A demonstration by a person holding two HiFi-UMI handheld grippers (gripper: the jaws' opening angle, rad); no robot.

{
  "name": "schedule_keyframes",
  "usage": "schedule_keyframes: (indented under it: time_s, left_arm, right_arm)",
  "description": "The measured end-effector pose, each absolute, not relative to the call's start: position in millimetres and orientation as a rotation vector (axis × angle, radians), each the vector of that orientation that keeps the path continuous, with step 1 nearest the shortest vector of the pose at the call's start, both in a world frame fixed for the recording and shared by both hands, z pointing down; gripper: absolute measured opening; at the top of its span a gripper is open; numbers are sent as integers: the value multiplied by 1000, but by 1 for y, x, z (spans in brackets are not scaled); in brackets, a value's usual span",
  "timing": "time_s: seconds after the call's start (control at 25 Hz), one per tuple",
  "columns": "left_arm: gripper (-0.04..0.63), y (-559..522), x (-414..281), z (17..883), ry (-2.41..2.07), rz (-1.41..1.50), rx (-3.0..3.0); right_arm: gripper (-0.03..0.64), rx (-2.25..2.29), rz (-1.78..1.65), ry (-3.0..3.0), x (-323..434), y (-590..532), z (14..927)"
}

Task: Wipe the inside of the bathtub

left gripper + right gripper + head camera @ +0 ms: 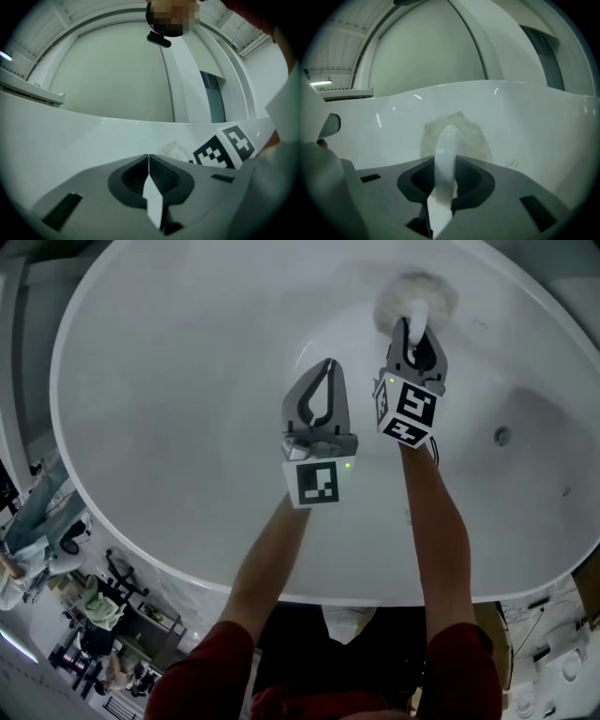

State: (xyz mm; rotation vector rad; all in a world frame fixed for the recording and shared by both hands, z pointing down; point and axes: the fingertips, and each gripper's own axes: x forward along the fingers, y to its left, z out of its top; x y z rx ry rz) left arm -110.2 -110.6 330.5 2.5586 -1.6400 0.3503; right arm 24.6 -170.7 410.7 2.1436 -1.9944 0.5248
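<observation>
Right gripper [413,332]: I clamp the handle [446,150] of the fluffy pad [414,294], against the bathtub [187,390] wall.
Left gripper [327,367]: jaws together, empty, inside the bathtub.

Bathtub [187,381] glossy, smooth white — scrubber pad [439,296] fluffy, perhaps cloth.

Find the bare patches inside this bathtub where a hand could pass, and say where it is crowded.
Widest bare patch: the bathtub's left side, between its rim and the left claw. A smaller one lies at right, around the round fitting. Crowded: top middle, where the right claw grips the fluffy scrubber close beside the left claw.
</observation>
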Motion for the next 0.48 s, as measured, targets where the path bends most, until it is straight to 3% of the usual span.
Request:
schedule_keyframes:
  time_s: [0.48]
  left_arm:
    - [15, -40, 154, 286, -1374, 256, 2773]
  right_arm:
    - [91, 2472, 419, -1635, 346, -27, 354]
